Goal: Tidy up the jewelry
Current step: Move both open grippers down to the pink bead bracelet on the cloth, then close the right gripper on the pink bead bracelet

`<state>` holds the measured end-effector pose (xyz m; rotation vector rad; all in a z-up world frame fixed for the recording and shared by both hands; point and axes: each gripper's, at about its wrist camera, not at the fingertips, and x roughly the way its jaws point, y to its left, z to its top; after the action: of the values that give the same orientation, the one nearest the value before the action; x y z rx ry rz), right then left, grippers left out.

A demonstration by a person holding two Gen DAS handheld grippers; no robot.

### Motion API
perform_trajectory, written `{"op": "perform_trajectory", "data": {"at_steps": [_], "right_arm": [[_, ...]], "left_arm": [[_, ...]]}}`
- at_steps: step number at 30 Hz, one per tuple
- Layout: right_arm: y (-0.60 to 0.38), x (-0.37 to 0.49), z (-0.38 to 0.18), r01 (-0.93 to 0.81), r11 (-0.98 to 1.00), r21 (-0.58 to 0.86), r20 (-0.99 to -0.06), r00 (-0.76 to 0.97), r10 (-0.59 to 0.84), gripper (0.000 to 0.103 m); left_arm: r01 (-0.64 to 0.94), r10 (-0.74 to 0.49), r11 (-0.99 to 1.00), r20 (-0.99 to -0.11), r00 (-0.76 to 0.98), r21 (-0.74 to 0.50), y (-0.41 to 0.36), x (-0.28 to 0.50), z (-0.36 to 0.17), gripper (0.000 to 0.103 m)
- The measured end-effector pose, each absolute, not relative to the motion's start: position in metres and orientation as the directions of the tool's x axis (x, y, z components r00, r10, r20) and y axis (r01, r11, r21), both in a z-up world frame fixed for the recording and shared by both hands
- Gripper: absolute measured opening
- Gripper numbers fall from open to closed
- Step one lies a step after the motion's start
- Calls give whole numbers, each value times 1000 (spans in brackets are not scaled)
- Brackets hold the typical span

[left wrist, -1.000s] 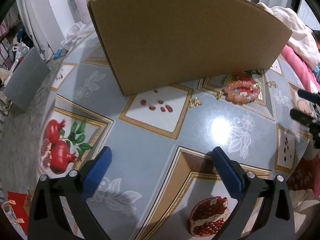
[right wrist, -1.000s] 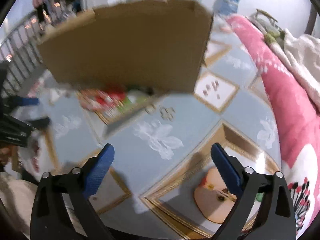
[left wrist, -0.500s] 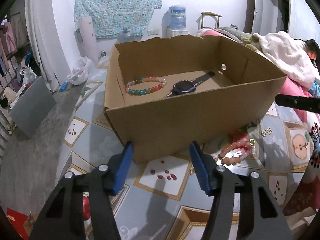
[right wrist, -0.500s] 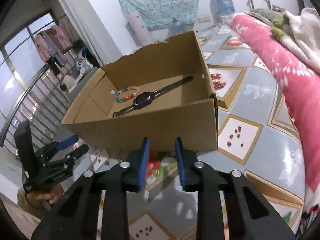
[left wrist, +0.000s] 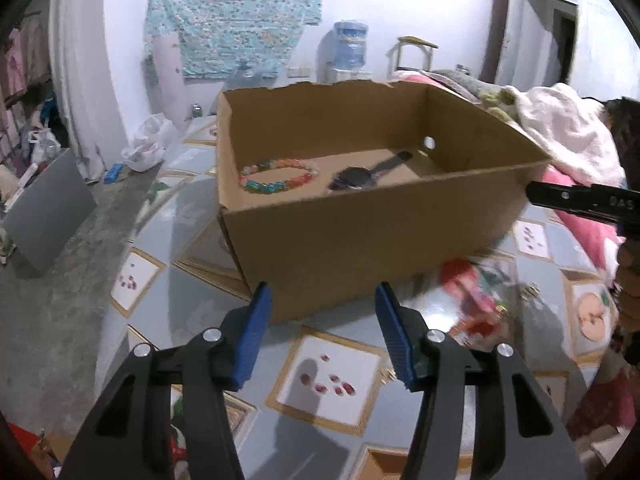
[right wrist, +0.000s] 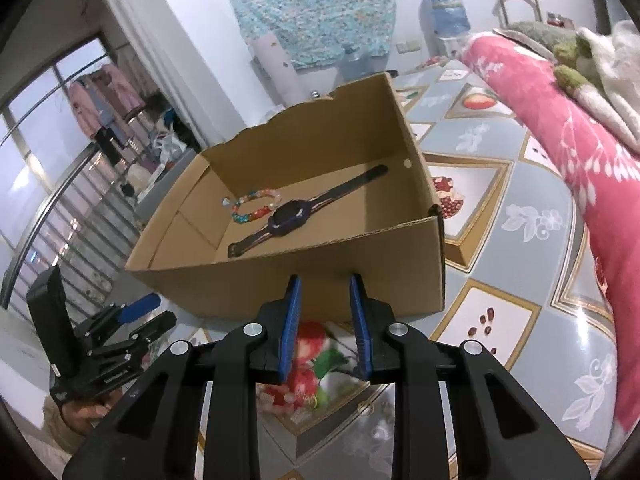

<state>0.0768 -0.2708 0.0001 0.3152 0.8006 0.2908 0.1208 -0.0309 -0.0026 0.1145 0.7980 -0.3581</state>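
Left gripper (left wrist: 322, 312) and right gripper (right wrist: 325, 308): jaws just narrowed, parted, nothing grasped. Blurred pink bead bracelet (left wrist: 478, 312) seen on glossy tabletop (left wrist: 328, 368) past jaws, before cardboard box (right wrist: 320, 272). Inside box: bead bracelet (right wrist: 254, 208), dark watch (right wrist: 296, 214).

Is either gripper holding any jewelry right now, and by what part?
Nothing is held. The left gripper and right gripper both show bare gaps between their fingers.

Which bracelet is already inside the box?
The multicoloured bead bracelet, with blue, green and red beads, lies inside the cardboard box beside the dark watch. The pink bead bracelet lies outside, on the patterned table in front of the box.
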Motion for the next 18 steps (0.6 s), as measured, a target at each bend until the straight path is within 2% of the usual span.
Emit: {"op": "perform_trajectory", "data": {"at_steps": [8, 18], "right_arm": [[-252, 44, -26, -189, 905, 382, -730, 539, 421, 27], [-222, 46, -43, -209, 891, 403, -768, 452, 454, 24]], "left_arm": [[476, -348, 877, -778, 523, -72, -58, 93, -24, 52], [579, -420, 809, -791, 445, -103, -92, 91, -37, 29]]}}
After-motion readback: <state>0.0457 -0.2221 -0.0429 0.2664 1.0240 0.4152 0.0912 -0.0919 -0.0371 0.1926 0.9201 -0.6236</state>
